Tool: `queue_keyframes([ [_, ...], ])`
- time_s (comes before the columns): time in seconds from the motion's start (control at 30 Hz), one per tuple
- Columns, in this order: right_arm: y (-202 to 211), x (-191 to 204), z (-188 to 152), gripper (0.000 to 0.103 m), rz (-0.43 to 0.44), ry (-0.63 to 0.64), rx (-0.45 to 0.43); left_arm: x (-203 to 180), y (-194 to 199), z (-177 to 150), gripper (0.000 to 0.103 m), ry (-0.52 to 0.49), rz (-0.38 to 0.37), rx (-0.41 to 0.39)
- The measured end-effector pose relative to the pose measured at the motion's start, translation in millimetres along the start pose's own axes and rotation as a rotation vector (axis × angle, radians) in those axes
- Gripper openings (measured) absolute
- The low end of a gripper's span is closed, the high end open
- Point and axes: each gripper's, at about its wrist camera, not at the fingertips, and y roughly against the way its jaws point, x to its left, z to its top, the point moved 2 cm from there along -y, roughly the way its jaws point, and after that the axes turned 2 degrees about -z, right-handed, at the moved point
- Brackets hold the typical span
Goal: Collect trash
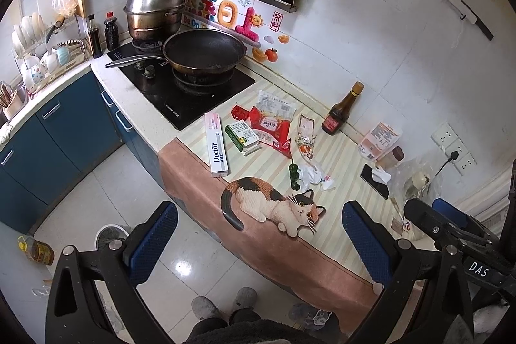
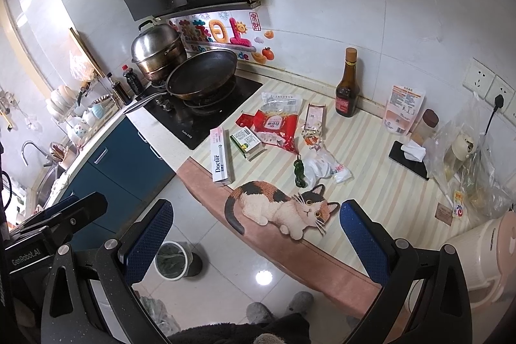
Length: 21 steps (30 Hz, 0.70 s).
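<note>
Trash lies on the striped counter mat (image 1: pixel 348 157): a white toothpaste box (image 1: pixel 216 144) (image 2: pixel 220 155), a green-white box (image 1: pixel 242 133) (image 2: pixel 247 141), a red wrapper (image 1: pixel 272 126) (image 2: pixel 274 126), a clear packet (image 1: pixel 276 102), a small crumpled wrapper (image 1: pixel 304 141) (image 2: pixel 312 131), a green pepper (image 1: pixel 294 173) (image 2: pixel 299 171) and crumpled white plastic (image 1: pixel 314 173) (image 2: pixel 325 166). A white trash bin (image 1: pixel 111 236) (image 2: pixel 171 260) stands on the floor. My left gripper (image 1: pixel 258 244) and right gripper (image 2: pixel 254 244) are open and empty, held above the counter's front edge.
A stove with a black pan (image 1: pixel 204 52) and steel pot (image 1: pixel 154 10) is at the left. A dark sauce bottle (image 1: pixel 342 112) (image 2: pixel 346 86), a pouch (image 2: pixel 403 108), a phone (image 2: pixel 408 158), clear bags (image 2: pixel 464 157) and a pink appliance (image 2: pixel 483 257) stand at the right.
</note>
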Motion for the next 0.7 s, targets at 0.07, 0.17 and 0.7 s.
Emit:
queue_keyframes([
  [0.07, 0.3, 0.2, -0.1, 0.103, 0.001, 0.000, 0.000, 0.5, 0.0, -1.0, 0.103, 0.001, 0.000, 0.000],
  [0.17, 0.3, 0.2, 0.3, 0.103, 0.002, 0.000, -0.001, 0.9, 0.3, -1.1, 0.103, -0.001, -0.001, -0.001],
  [0.7, 4.6, 5.6, -2.5, 0.103, 0.009, -0.004, -0.001, -2.3, 1.2, -11.7, 0.103, -0.002, -0.005, 0.000],
])
